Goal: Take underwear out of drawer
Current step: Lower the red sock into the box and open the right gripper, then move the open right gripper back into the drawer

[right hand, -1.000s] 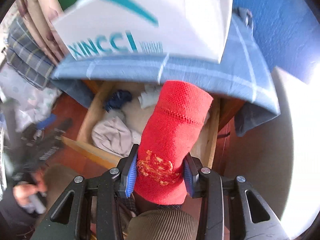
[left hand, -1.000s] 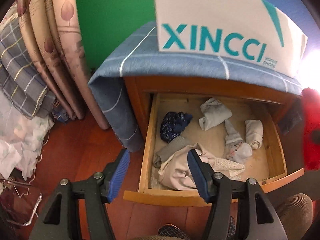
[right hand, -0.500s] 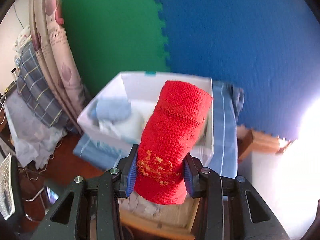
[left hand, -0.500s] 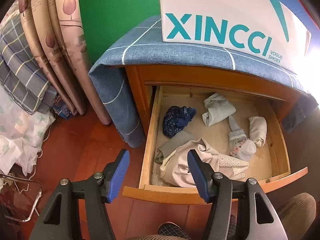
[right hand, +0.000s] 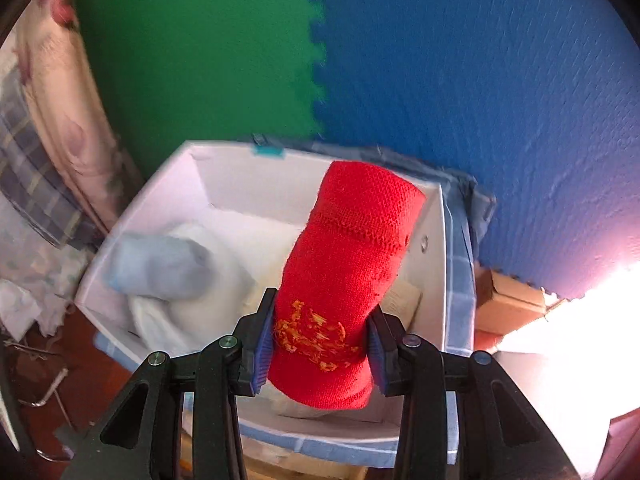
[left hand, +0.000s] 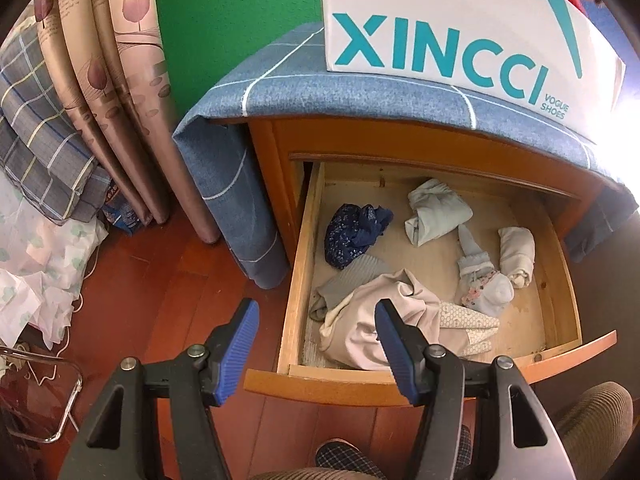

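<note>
Left tool (left hand: 316, 346) hung w/ fingers wide apart, gripping nothing, above the drawer's (left hand: 432, 390) front-left corner. Drawer stood pulled out w/ clothes left inside: dark blue bundle (left hand: 354, 234) at back left, grey piece (left hand: 352, 278) in front of it, beige heap (left hand: 376, 320) just ahead of the left tool, pale rolled piece (left hand: 436, 212) mid-back, small sock-like bundle (left hand: 484, 280) and cream roll (left hand: 517, 254) to the right. Can't tell which of these count as underwear.

Above the drawer, on the cloth-covered cabinet top (left hand: 320, 88), sat the white shoe box (left hand: 460, 28).

Right tool (right hand: 320, 354) was clamped on the red garment (right hand: 348, 280), held over the open box (right hand: 436, 280), right-hand half. Red roll's long axis ran straight out along the fingers, far end pointing toward the box's back wall. Box already held a pale blue bundle (right hand: 156, 268) on white cloth, left half.

Judgement: drop spot lay directly under the right tool, so release looked like the next move. Left tool was nearer the drawer, beige heap directly fwd of it.
</note>
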The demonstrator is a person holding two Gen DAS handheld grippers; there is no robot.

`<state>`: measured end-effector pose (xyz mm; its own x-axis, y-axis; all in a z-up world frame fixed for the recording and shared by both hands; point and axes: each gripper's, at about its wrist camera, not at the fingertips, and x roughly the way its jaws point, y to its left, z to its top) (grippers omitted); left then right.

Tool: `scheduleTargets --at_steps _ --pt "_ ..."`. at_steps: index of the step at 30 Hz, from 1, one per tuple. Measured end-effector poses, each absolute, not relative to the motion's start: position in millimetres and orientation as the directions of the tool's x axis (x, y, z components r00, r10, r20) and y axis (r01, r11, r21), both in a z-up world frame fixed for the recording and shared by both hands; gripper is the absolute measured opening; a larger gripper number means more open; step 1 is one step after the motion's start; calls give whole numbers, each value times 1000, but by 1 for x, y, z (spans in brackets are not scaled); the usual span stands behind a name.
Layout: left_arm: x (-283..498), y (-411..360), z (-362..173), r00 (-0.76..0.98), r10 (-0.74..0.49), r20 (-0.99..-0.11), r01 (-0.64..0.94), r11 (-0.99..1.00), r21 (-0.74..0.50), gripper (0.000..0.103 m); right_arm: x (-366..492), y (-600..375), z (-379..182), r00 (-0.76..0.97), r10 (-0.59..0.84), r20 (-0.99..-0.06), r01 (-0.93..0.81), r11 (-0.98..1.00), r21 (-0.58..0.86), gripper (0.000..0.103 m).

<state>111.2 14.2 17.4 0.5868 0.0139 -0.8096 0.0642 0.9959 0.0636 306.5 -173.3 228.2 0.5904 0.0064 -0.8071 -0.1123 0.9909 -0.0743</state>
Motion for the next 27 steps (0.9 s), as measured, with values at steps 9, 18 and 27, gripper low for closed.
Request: scheduleTargets --at_steps 9,18,27 --pt "114 14 13 564 14 -825 64 996 61 62 313 -190 190 519 -53 -853 -90 989 -117 45" --pt "115 15 12 561 12 -828 60 997 55 62 309 -193 192 537 -86 -839 -59 988 -139 57" --pt "116 15 11 558 24 -829 58 996 68 62 287 -199 225 592 -97 -800 -53 986 -158 65"
